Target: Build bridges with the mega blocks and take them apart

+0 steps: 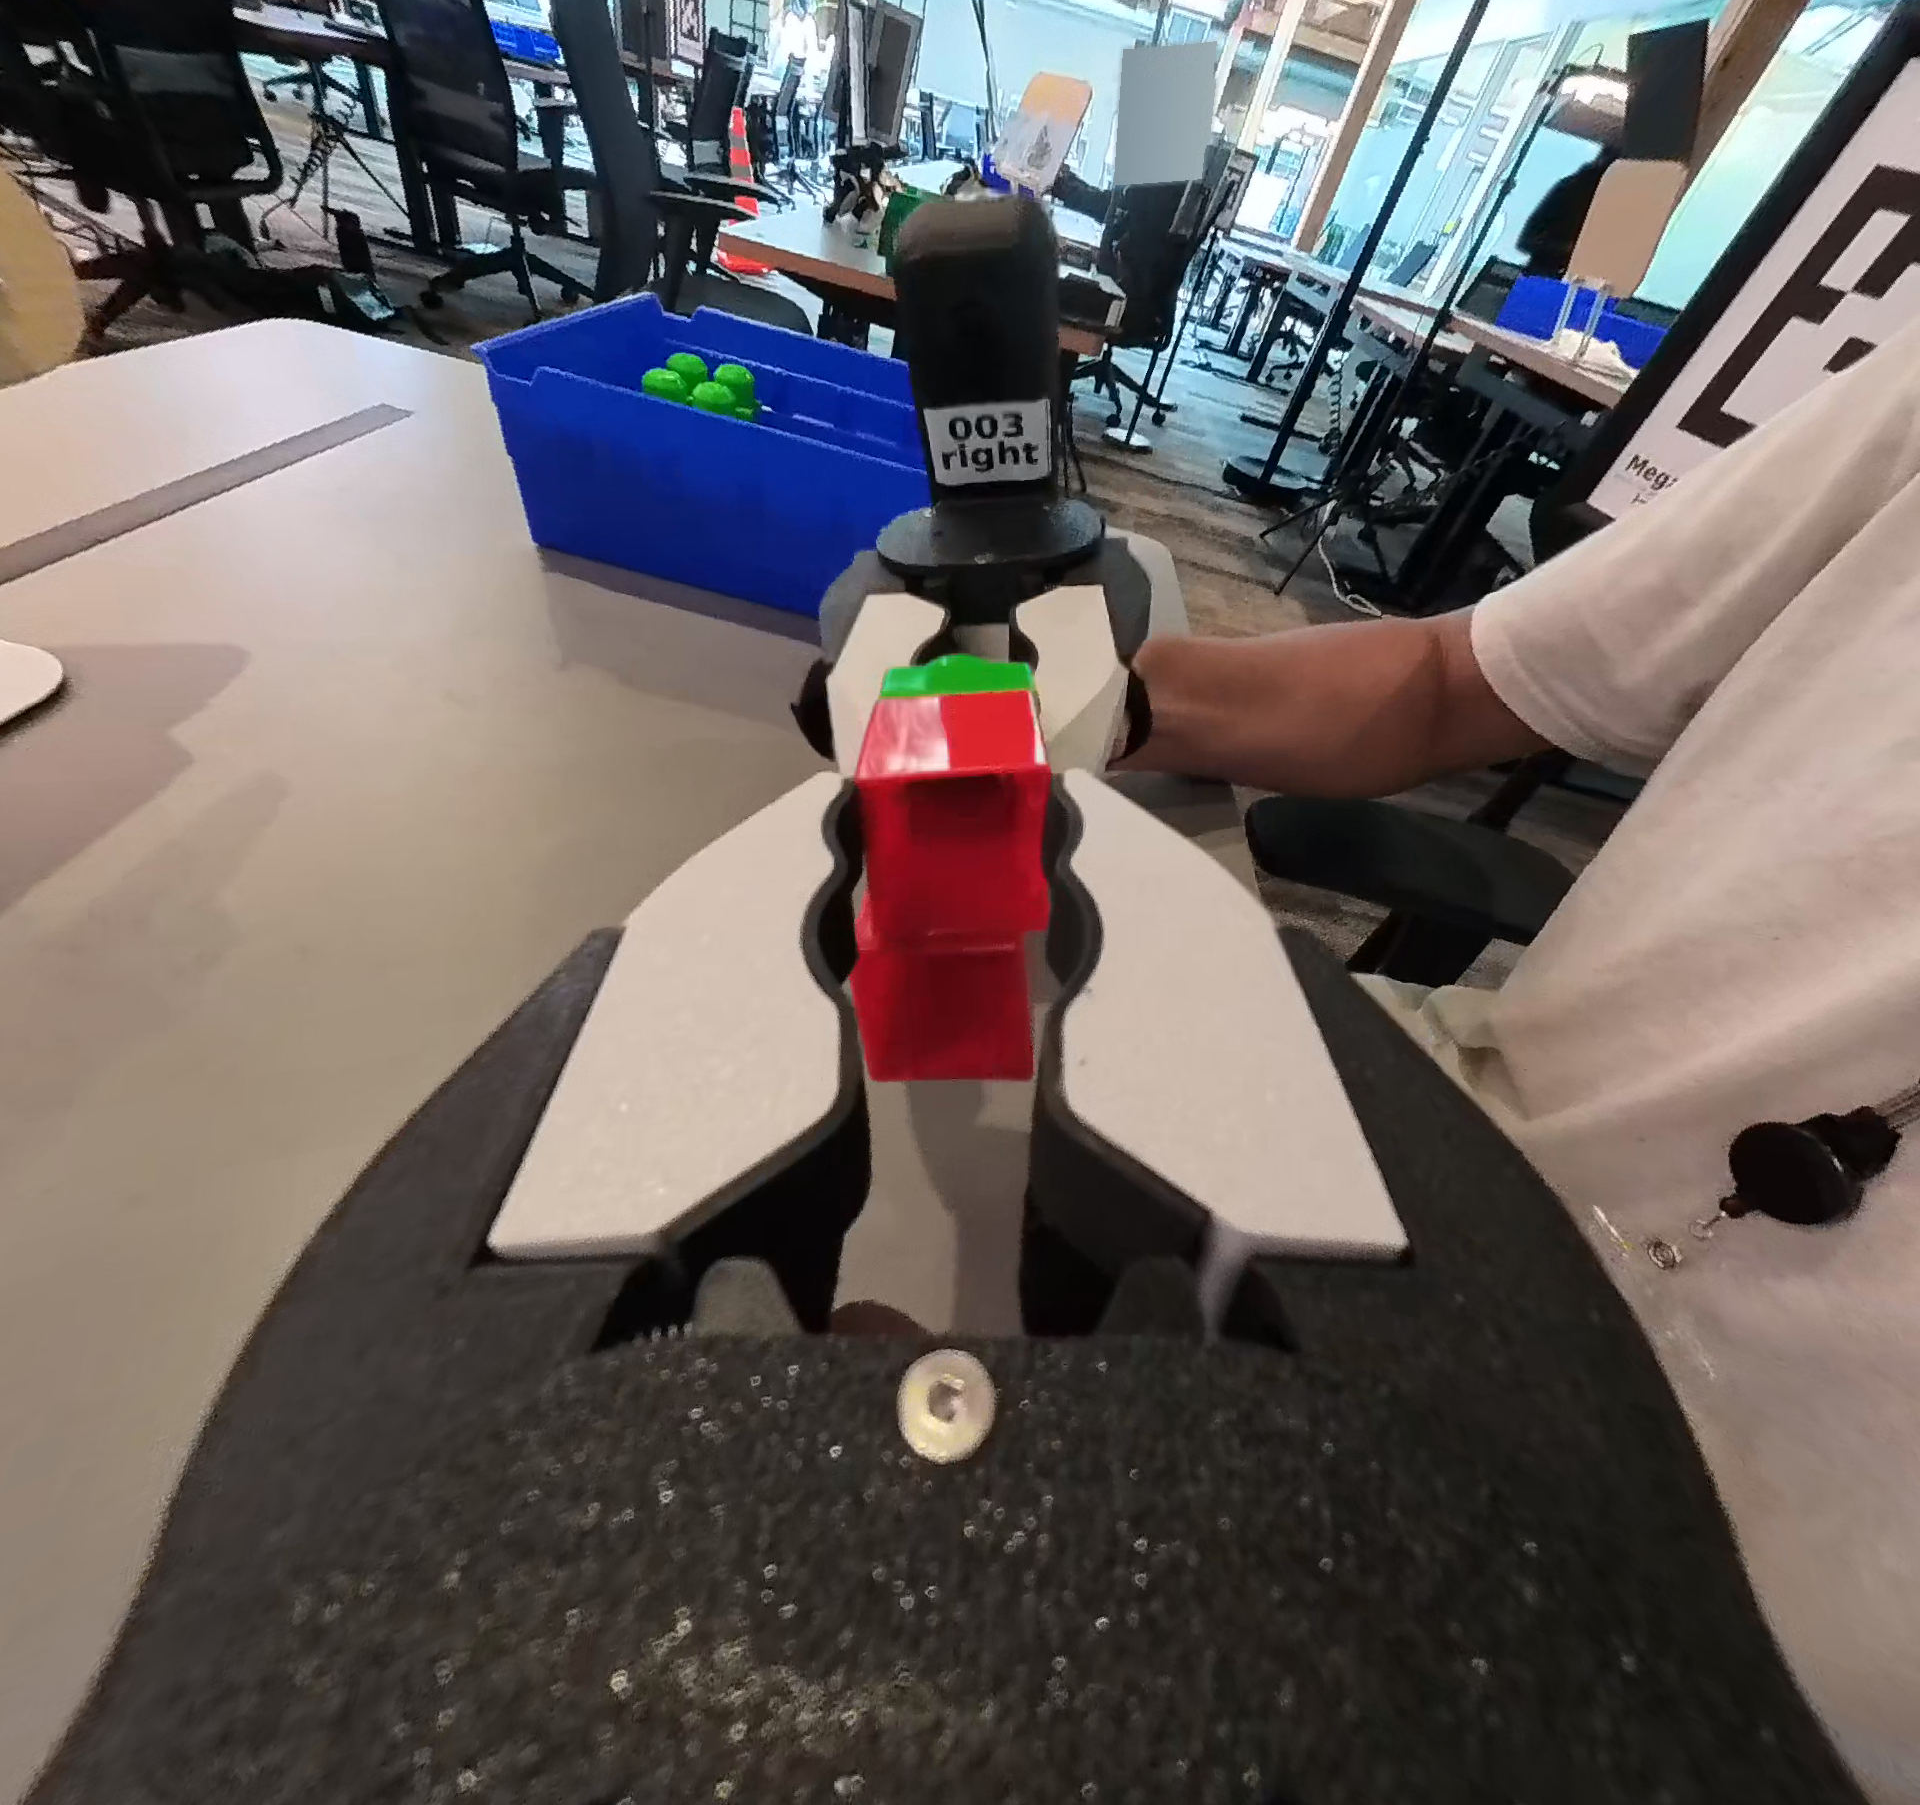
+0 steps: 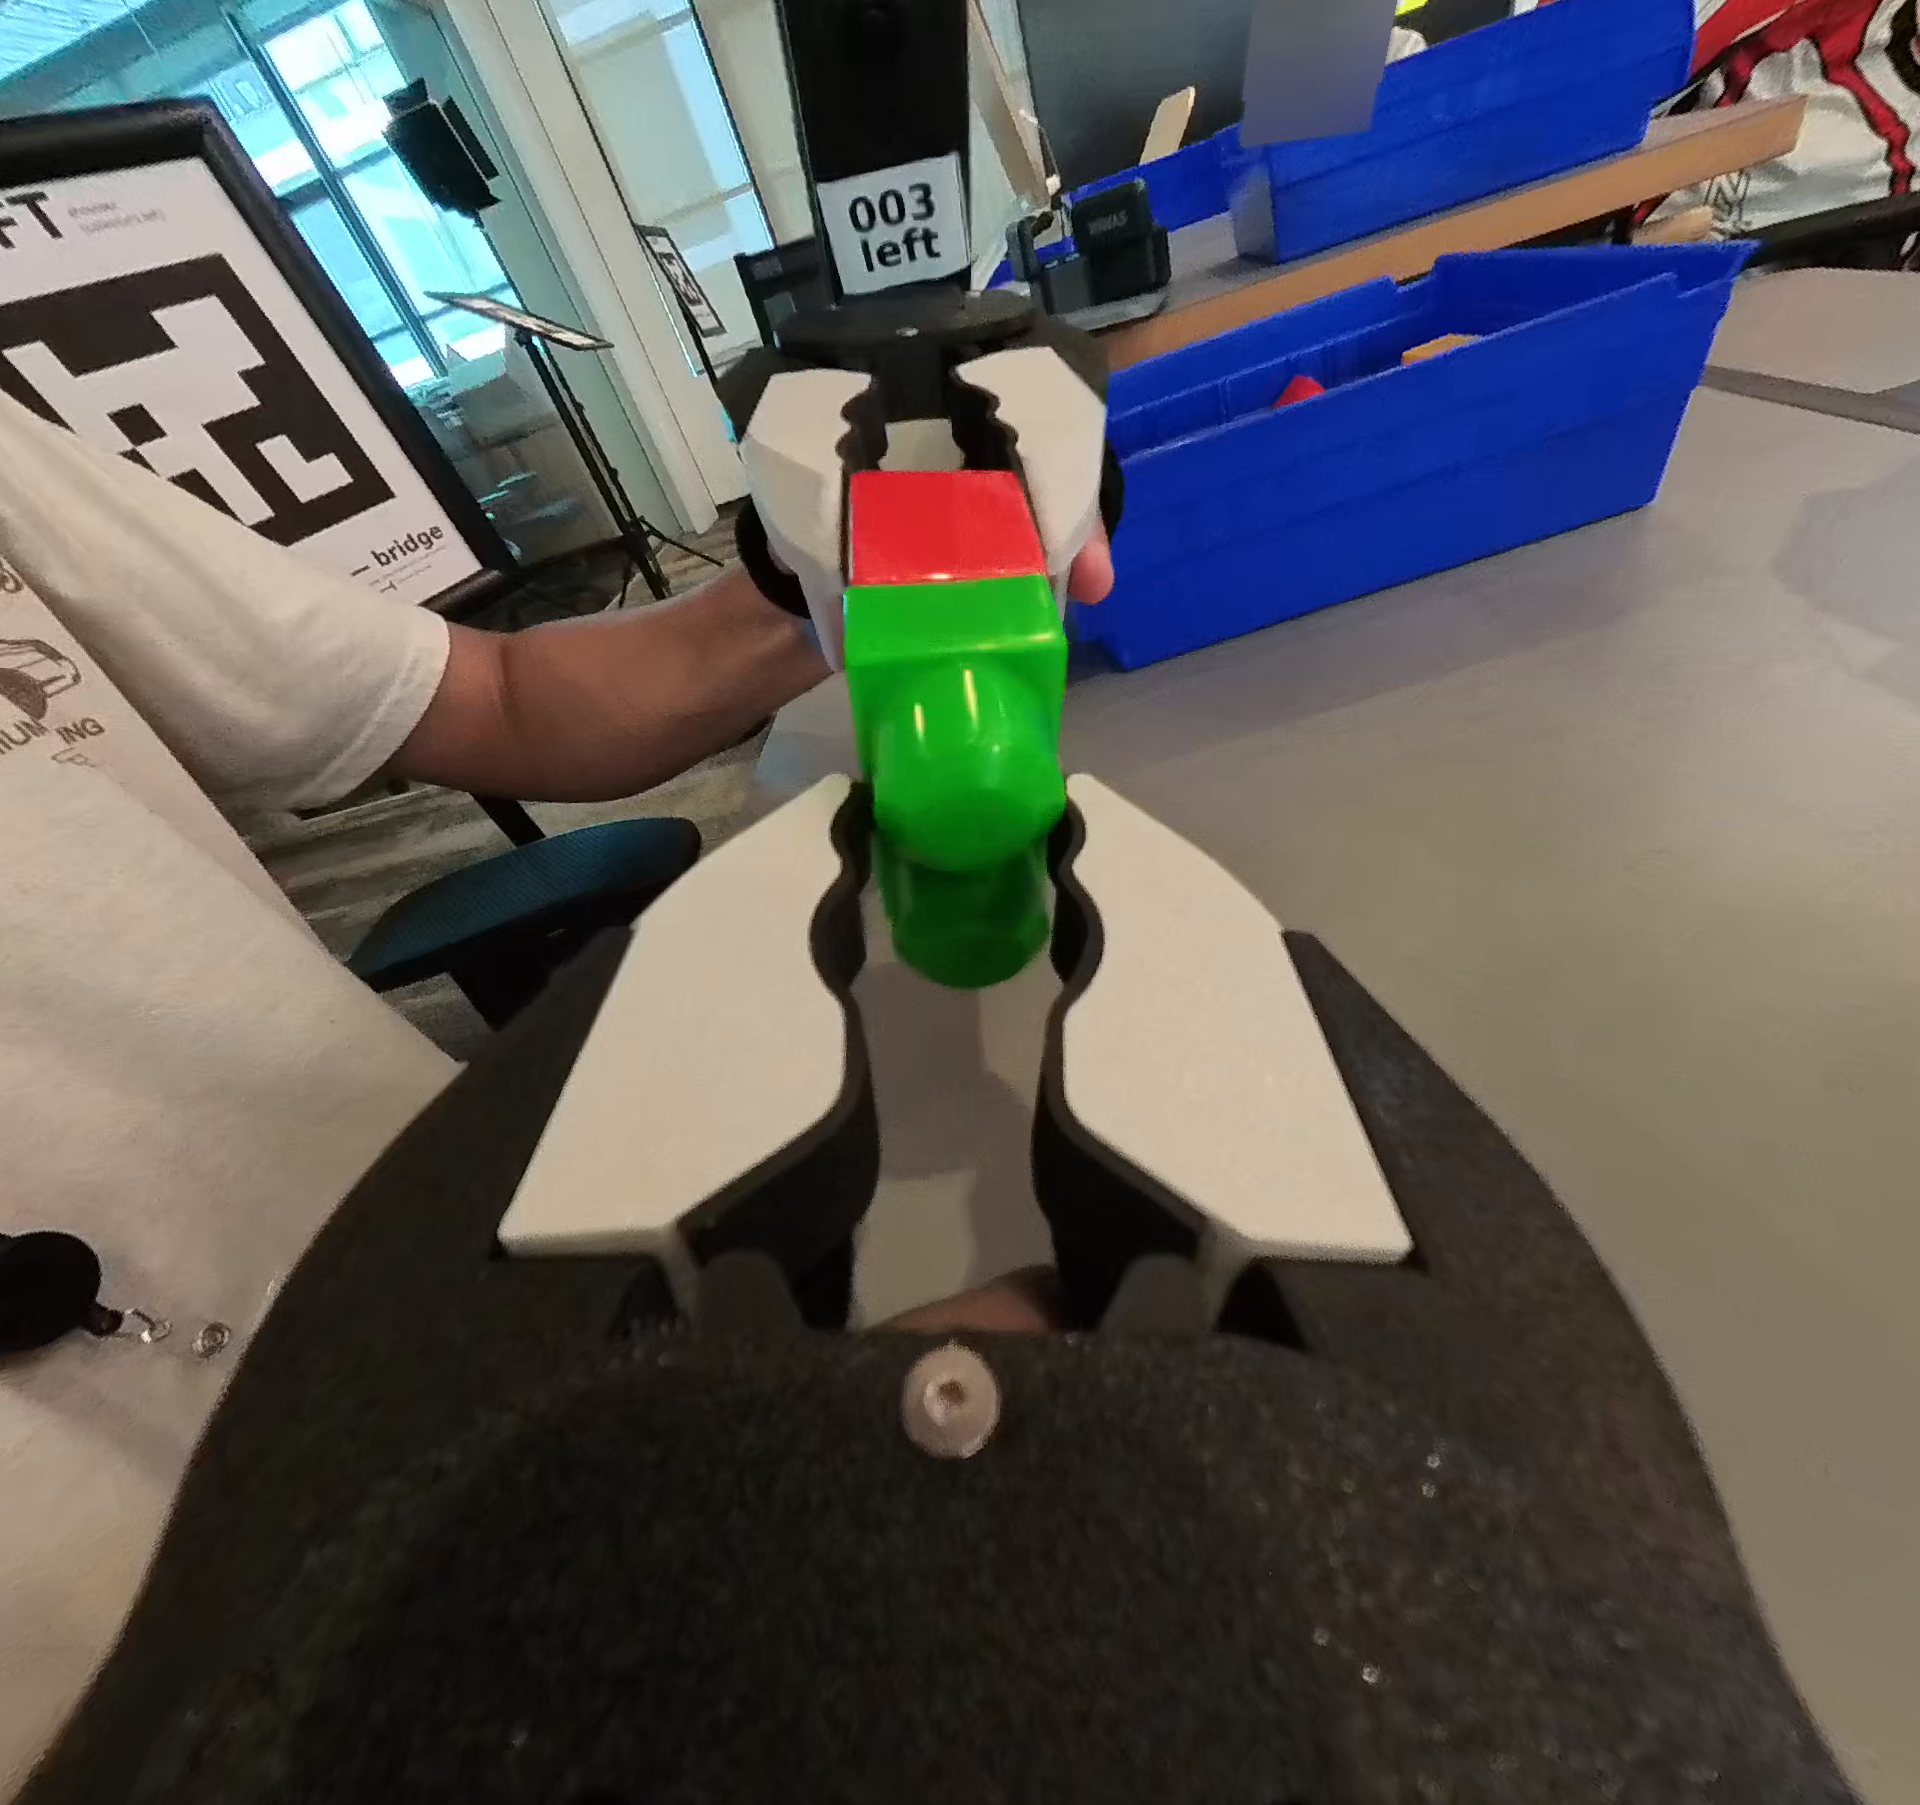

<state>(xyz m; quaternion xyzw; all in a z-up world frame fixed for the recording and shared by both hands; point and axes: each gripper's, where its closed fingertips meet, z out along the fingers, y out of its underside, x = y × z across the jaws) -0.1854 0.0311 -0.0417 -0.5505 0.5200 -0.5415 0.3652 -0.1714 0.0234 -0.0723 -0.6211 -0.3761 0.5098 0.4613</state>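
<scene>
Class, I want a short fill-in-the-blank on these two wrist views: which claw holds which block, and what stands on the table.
1. The left claw grips the ____ block.
2. The right claw grips the ____ block.
3. The two blocks are ____ end to end, held above the table.
4. The bin on the table is ____ in colour.

Missing words: red; green; joined; blue

Left claw – right claw – both clamped
</scene>
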